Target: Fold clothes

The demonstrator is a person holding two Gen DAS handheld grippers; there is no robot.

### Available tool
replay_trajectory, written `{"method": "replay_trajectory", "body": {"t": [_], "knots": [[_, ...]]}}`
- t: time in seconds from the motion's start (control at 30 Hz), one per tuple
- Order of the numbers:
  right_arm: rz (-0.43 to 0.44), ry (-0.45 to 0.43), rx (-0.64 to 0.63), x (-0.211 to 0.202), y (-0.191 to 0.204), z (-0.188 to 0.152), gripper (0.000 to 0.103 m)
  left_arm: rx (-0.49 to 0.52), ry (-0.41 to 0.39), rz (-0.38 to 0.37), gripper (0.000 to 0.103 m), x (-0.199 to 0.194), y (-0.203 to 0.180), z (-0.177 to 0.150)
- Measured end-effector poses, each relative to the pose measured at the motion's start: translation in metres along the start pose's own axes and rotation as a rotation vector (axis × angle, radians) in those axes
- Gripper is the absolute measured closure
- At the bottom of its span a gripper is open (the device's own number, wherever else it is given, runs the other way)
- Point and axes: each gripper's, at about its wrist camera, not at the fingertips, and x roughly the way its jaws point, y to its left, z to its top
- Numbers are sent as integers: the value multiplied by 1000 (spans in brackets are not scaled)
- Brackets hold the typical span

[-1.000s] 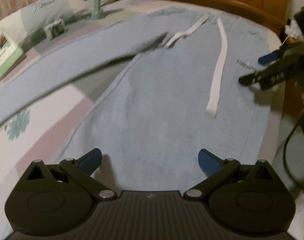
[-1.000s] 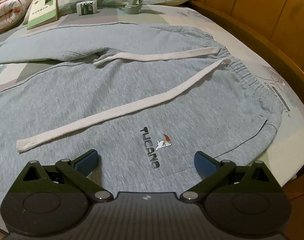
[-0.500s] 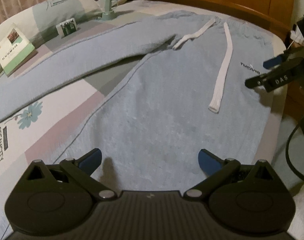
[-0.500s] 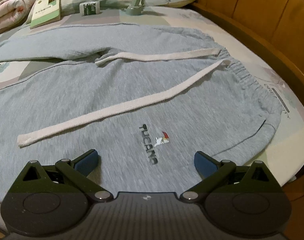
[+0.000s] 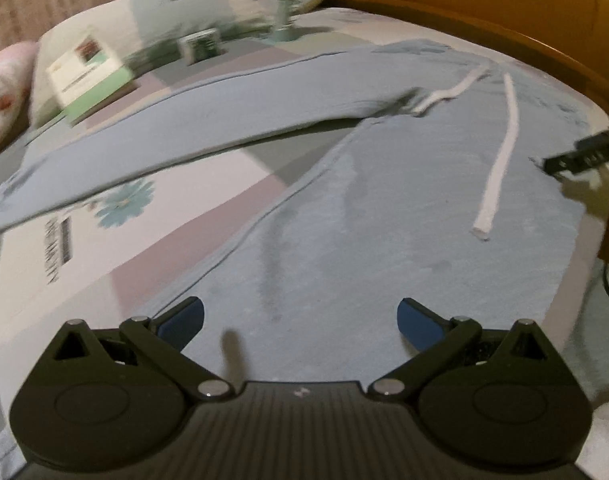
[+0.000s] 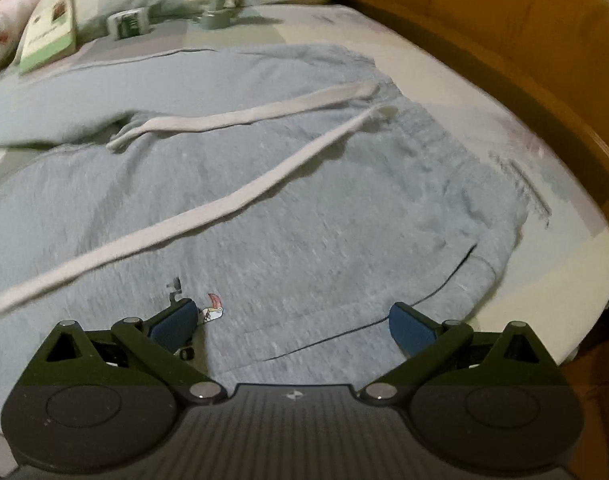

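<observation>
- Grey sweatpants (image 5: 404,208) lay flat across the bed (image 5: 152,256), filling mid-frame, white drawstring (image 6: 208,216) trailing.
- Left gripper (image 5: 300,318) hovered spread at bottom centre; right gripper (image 6: 290,322) likewise gaped over the waist.
- A small fan (image 5: 282,8) stood at top.

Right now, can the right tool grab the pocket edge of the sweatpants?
Probably yes. The right tool is open, low over the grey sweatpants, and the dark pocket edge lies just ahead between its fingers. Nothing covers it; the white drawstring lies further left.
</observation>
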Motion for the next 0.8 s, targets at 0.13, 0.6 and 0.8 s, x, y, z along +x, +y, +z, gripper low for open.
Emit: {"method": "replay_trajectory", "body": {"t": [0.13, 0.6, 0.8], "knots": [[0, 6, -6, 4, -2, -1, 0, -76, 50, 39, 1, -1, 23, -11], [-4, -10, -7, 1, 0, -7, 0, -438, 89, 83, 1, 11, 113, -37], [-2, 1, -3, 1, 0, -5, 0, -385, 109, 229, 1, 19, 106, -25]]}}
